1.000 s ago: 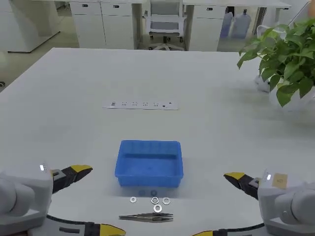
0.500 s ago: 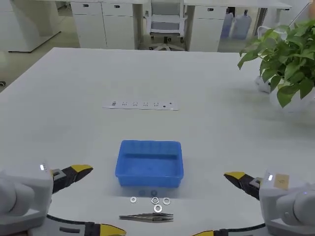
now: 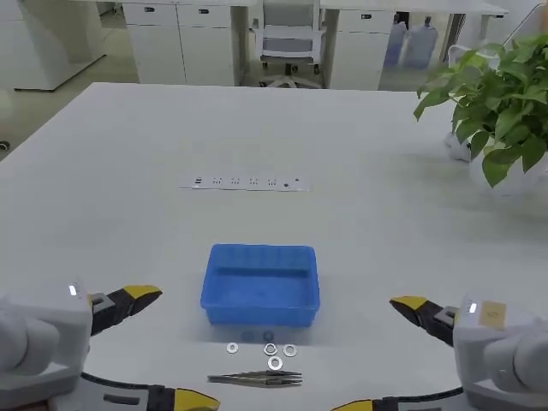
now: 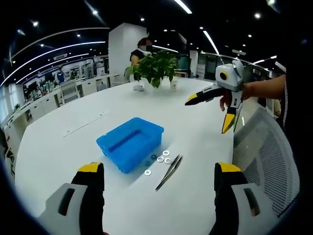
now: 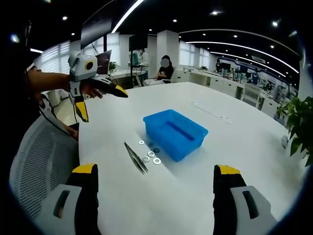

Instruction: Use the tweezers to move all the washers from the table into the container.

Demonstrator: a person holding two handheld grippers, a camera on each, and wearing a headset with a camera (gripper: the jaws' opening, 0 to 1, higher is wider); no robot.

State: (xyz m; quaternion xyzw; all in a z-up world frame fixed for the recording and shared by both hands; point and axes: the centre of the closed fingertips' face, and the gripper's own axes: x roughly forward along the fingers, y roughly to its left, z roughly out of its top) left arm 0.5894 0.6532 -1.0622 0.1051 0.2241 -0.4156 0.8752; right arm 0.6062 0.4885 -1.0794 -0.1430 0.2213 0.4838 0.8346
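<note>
Head view: blue tray sits centre-low on the white table. Just below it, bottom centre, 4 washers lie in a loose cluster, none touching the tray; 2 faint bluish rings nearer the tray wall are possibly more washers, too small to tell. Tweezers lie flat just below the cluster, approx parallel to the tray's front, untouched. L gripper at lower left, R gripper at lower right, both well apart from tweezers & washers, jaws spread wide, holding nothing. Power strip mid-frame above the tray; plant upper right
</note>
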